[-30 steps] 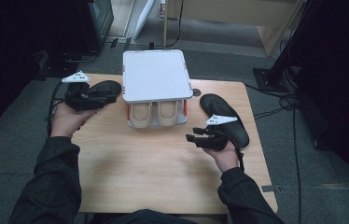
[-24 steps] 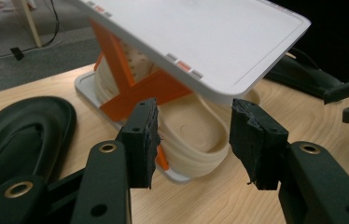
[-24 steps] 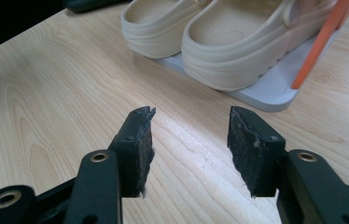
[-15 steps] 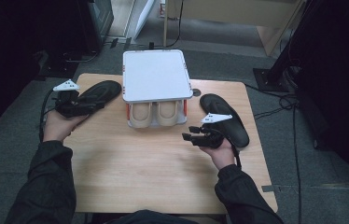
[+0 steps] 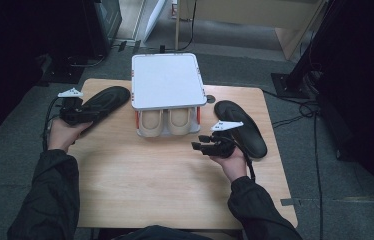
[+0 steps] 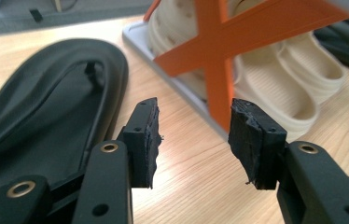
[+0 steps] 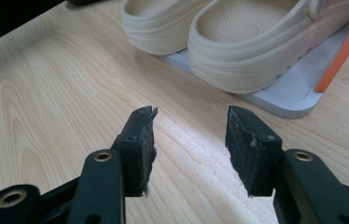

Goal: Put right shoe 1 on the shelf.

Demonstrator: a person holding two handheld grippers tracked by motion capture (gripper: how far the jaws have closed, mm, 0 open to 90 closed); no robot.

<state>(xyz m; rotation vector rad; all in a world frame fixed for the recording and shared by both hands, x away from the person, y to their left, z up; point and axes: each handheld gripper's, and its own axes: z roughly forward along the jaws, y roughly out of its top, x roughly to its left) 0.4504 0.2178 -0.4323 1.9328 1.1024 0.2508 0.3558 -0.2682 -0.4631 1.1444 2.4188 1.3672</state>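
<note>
With both sets of jaws open and empty, left gripper point(image 5: 92, 114) beside black sandal point(image 5: 106, 100), right gripper point(image 5: 199, 145) near cream clogs point(image 5: 169, 122) on rack point(image 5: 165, 80). Risk: pad slipping off thin sandal edge, or clipping orange brace point(image 6: 219, 60).
</note>
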